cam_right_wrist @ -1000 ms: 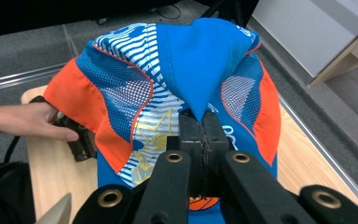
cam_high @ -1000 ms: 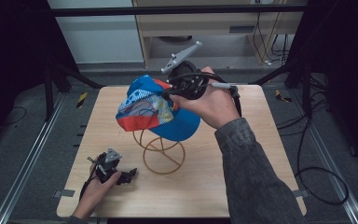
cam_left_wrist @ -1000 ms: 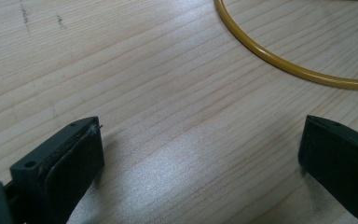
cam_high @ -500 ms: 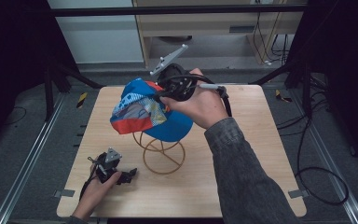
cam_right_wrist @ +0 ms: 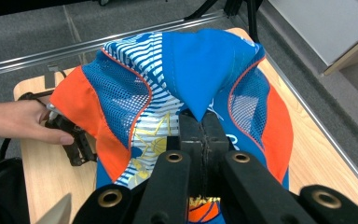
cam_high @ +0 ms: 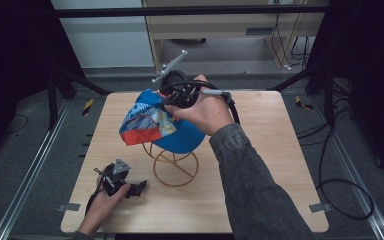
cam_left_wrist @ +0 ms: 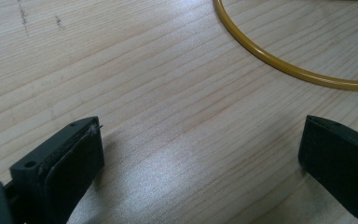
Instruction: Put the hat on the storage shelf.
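We see the right tongs [cam_high: 166,102] clenched on the fabric of a blue, orange and white cap [cam_high: 155,121], which we hold above the middle of the wooden bench [cam_high: 270,165], draped over the top of a yellow wire stand [cam_high: 175,167]. At the near left corner of the bench, our left hand [cam_high: 105,202] rests the left tongs [cam_high: 139,187] on the wood, released with jaws wide apart, just beside the stand's ring base [cam_left_wrist: 279,65].
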